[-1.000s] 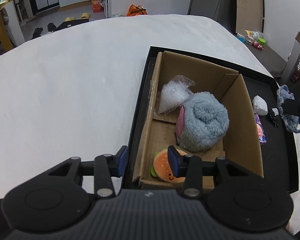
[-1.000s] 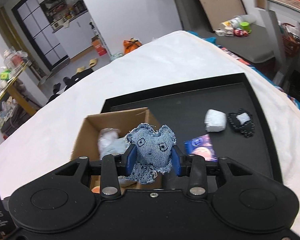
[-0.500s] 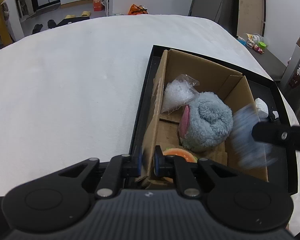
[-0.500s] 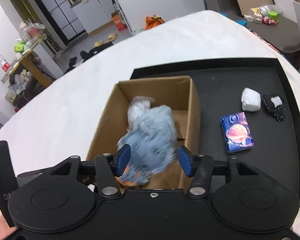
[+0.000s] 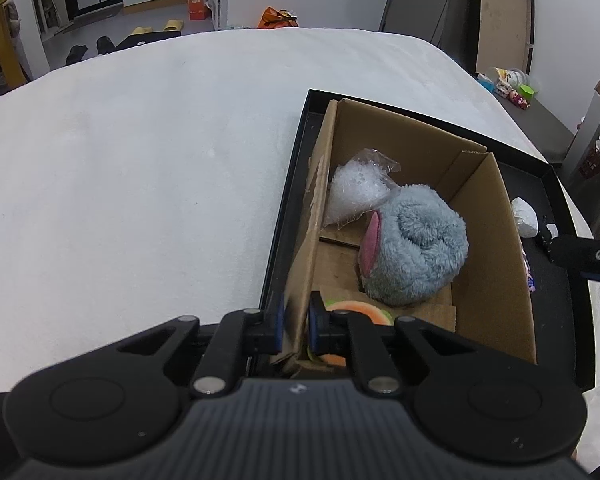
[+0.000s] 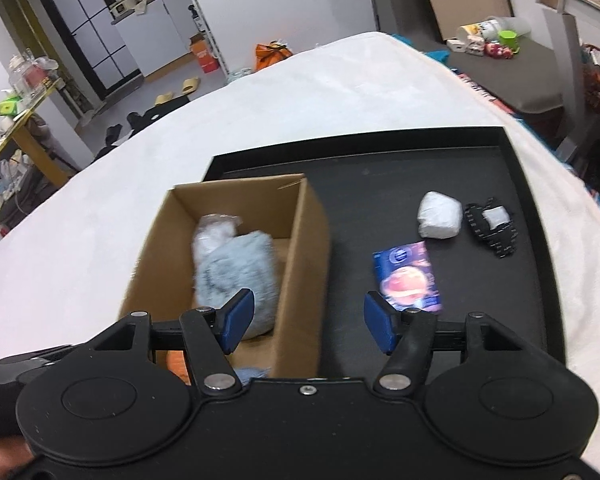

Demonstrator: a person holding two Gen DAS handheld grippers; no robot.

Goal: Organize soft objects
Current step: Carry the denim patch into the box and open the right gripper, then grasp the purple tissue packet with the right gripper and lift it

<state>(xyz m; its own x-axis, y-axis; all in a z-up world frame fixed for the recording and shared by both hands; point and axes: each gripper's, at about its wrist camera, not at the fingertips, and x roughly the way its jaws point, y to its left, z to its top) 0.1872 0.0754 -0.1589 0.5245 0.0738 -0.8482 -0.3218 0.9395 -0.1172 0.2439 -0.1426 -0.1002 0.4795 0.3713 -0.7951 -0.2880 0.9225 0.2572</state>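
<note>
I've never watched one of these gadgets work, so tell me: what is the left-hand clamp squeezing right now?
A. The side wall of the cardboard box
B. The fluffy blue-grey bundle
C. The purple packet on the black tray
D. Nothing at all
A: in the left wrist view the left gripper has its blue pads closed on either side of the cardboard box wall, while the fluffy blue-grey bundle lies loose inside the box.

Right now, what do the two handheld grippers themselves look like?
Both look alike: the left gripper and right gripper have matte black bodies with two round raised discs, angular black linkage arms with silver pivot screws, and blue pads on the fingers. The left one's housing is ribbed.
</note>
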